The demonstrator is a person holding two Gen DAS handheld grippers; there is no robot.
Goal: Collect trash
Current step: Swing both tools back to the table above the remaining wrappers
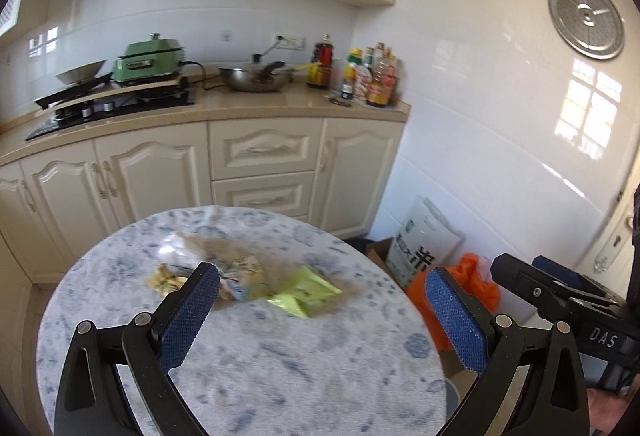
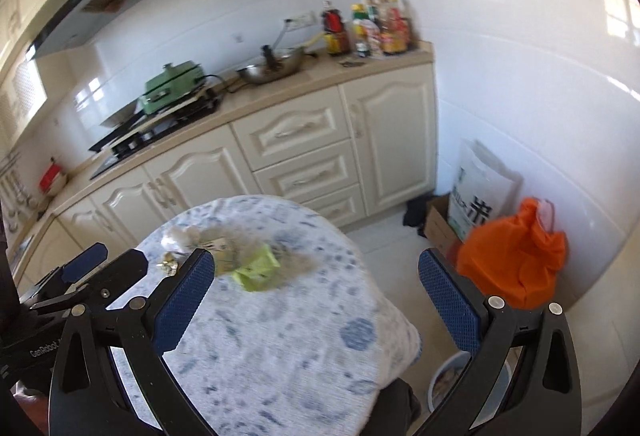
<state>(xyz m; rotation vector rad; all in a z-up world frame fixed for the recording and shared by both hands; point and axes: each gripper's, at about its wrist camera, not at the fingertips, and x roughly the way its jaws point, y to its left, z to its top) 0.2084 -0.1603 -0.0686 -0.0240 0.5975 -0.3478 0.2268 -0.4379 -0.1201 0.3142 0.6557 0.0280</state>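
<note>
A pile of trash lies on the round blue-and-white table (image 1: 280, 376): a green wrapper (image 1: 306, 294), a pale carton (image 1: 244, 276), a yellowish scrap (image 1: 166, 280) and clear plastic (image 1: 180, 248). My left gripper (image 1: 320, 300) is open and empty, held above the table just short of the pile. My right gripper (image 2: 314, 288) is open and empty above the table's right side (image 2: 300, 336), with the green wrapper (image 2: 256, 270) ahead on its left. A round bin (image 2: 448, 380) stands on the floor below the right gripper.
Cream kitchen cabinets (image 1: 264, 163) and a counter with a wok (image 1: 256, 77), bottles (image 1: 368, 75) and a green cooker (image 1: 150, 61) stand behind the table. An orange bag (image 2: 516, 264), a rice sack (image 2: 480, 191) and a cardboard box (image 2: 438, 220) sit by the right wall.
</note>
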